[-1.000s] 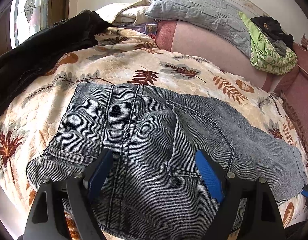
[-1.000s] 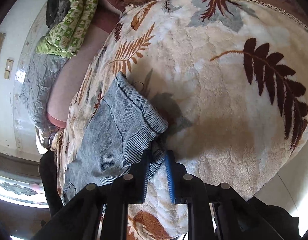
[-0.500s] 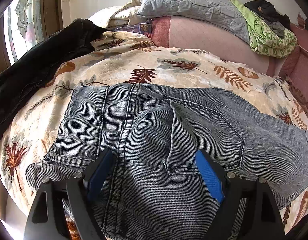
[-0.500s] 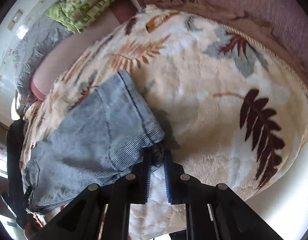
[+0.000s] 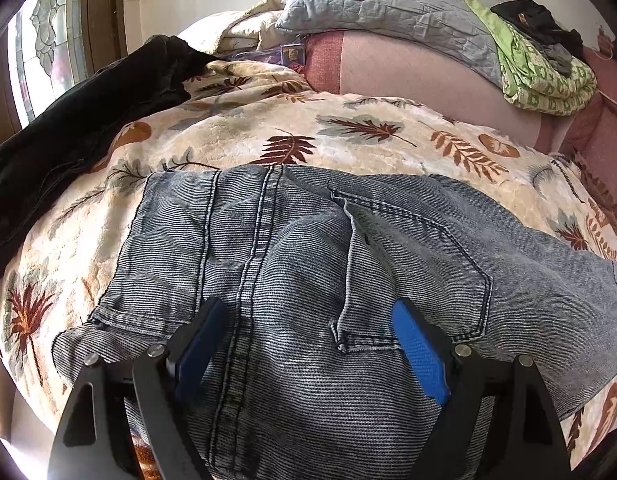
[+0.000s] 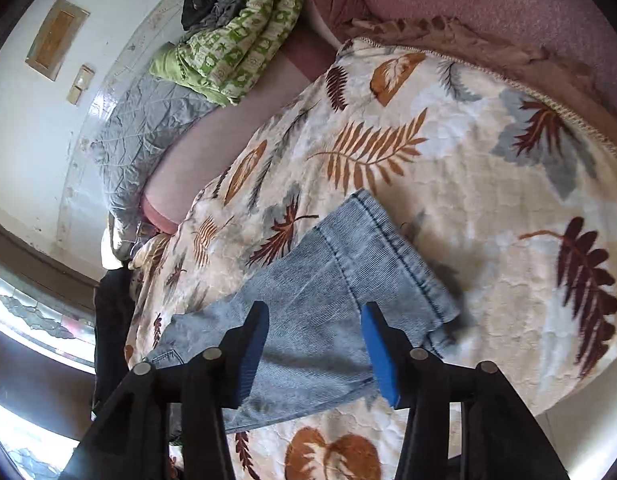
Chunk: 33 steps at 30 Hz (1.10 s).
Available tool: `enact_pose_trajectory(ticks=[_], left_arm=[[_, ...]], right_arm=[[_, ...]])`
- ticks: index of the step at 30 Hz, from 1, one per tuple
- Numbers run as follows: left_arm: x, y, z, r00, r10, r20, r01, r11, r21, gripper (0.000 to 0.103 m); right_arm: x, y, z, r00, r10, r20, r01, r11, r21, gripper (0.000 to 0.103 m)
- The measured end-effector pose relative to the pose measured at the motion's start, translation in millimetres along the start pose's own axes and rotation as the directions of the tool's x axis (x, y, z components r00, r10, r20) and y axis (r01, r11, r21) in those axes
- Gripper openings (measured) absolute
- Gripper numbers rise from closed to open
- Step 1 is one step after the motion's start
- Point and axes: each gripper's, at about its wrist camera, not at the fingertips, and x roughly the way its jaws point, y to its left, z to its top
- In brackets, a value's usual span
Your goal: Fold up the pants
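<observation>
Light blue denim pants (image 5: 308, 248) lie flat on a leaf-patterned blanket (image 5: 348, 136), seat and back pocket (image 5: 412, 276) facing up. My left gripper (image 5: 308, 344) is open, its blue pads just above the waist end, holding nothing. In the right wrist view the leg end with its hem (image 6: 404, 256) lies on the blanket (image 6: 488, 184). My right gripper (image 6: 314, 352) is open over the leg, empty.
A black garment (image 5: 76, 128) lies at the blanket's left. A grey quilted pillow (image 5: 388, 4) and a green patterned bundle (image 5: 544, 80) sit at the back on a pink sofa back (image 5: 420, 68). A window (image 5: 48, 48) is at left.
My right gripper has opened and let go of the hem, which now lies flat on the blanket. The left gripper stays open over the waist, with only a small shift of view.
</observation>
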Motion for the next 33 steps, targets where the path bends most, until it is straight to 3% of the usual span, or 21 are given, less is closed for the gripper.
enact_pose_trajectory(ticks=[3, 4, 7, 9, 13, 15, 17, 18, 20, 21, 23, 25, 26, 28, 29, 30, 31, 32, 33], left_arm=[[-0.1, 6.5, 0.5, 1.000, -0.005, -0.004, 0.005, 1.000, -0.020, 0.085], [0.2, 7.8, 0.3, 1.000, 0.003, -0.007, -0.004, 1.000, -0.019, 0.085], [-1.0, 7.9, -0.3, 1.000, 0.013, -0.005, -0.013, 1.000, -0.012, 0.085], [-6.4, 5.6, 0.7, 1.000, 0.018, 0.009, -0.018, 1.000, -0.006, 0.085], [-39.2, -4.4, 3.3, 0.984, -0.056, 0.169, 0.052, 0.998, 0.026, 0.086], [-43.1, -12.3, 2.1, 0.978, -0.101, 0.181, 0.090, 0.994, 0.067, 0.086], [-30.2, -16.3, 0.3, 0.986, -0.132, 0.103, 0.124, 0.989, 0.079, 0.086], [-19.9, -16.0, -1.2, 0.990, -0.132, 0.047, 0.128, 0.989, 0.073, 0.086], [-4.5, -13.9, -4.4, 0.993, -0.112, -0.021, 0.113, 0.992, 0.057, 0.085], [-3.5, -14.2, -5.4, 0.995, -0.103, -0.018, 0.104, 0.992, 0.068, 0.085], [-4.0, -16.2, -7.3, 0.995, -0.097, -0.014, 0.098, 0.991, 0.093, 0.085], [-3.9, -20.4, -11.3, 0.997, -0.072, -0.011, 0.073, 0.988, 0.137, 0.085], [-3.8, -23.1, -12.9, 0.998, -0.060, -0.007, 0.060, 0.986, 0.158, 0.086], [-3.3, -24.7, -14.0, 0.999, -0.048, -0.003, 0.048, 0.984, 0.170, 0.086], [-3.3, -24.4, -14.1, 0.999, -0.047, -0.003, 0.047, 0.984, 0.170, 0.086], [-3.2, -23.8, -13.5, 0.999, -0.049, -0.003, 0.049, 0.985, 0.167, 0.086], [-3.1, -23.4, -12.8, 0.999, -0.051, -0.004, 0.051, 0.986, 0.161, 0.086], [-2.9, -23.0, -12.0, 0.999, -0.053, -0.006, 0.053, 0.987, 0.153, 0.086], [-3.3, -21.9, -11.7, 0.998, -0.056, -0.005, 0.056, 0.988, 0.145, 0.086]], right_arm=[[46.8, -33.4, -20.8, 0.984, -0.057, -0.169, 0.075, 0.992, 0.106, 0.055], [42.5, -36.5, -23.3, 0.992, -0.035, -0.125, 0.048, 0.993, 0.104, 0.053], [30.7, -21.0, -14.2, 0.988, -0.061, -0.139, 0.075, 0.992, 0.098, 0.054], [26.0, 3.2, -4.2, 0.992, -0.060, -0.115, 0.064, 0.998, 0.030, 0.054], [51.5, 49.4, 9.8, 0.989, 0.036, -0.141, -0.040, 0.999, -0.022, 0.064], [82.7, 75.0, 10.7, 0.968, 0.127, -0.216, -0.134, 0.991, -0.020, 0.064], [118.9, 96.7, 5.8, 0.933, 0.215, -0.289, -0.221, 0.975, 0.011, 0.064], [140.9, 107.6, 1.9, 0.904, 0.256, -0.343, -0.262, 0.965, 0.028, 0.064], [179.7, 118.9, -3.0, 0.867, 0.290, -0.405, -0.303, 0.952, 0.033, 0.064], [195.7, 118.7, -2.3, 0.875, 0.249, -0.415, -0.274, 0.962, 0.000, 0.064], [210.0, 92.7, 12.9, 0.934, 0.137, -0.330, -0.143, 0.990, 0.006, 0.062], [207.5, 55.6, 22.4, 0.932, 0.260, -0.254, -0.206, 0.954, 0.219, 0.055], [201.1, 49.3, 22.1, 0.929, 0.283, -0.238, -0.222, 0.942, 0.252, 0.056], [180.0, 51.2, 22.4, 0.932, 0.290, -0.218, -0.252, 0.950, 0.187, 0.058], [170.1, 50.3, 21.3, 0.941, 0.276, -0.195, -0.252, 0.958, 0.139, 0.064], [165.6, 45.7, 21.1, 0.966, 0.186, -0.181, -0.174, 0.982, 0.079, 0.067], [167.1, 34.7, 23.0, 0.972, 0.145, -0.188, -0.133, 0.988, 0.075, 0.062], [164.8, 20.8, 25.4, 0.964, 0.189, -0.188, -0.161, 0.975, 0.153, 0.054], [158.7, 16.0, 25.7, 0.957, 0.229, -0.178, -0.191, 0.960, 0.207, 0.055]])
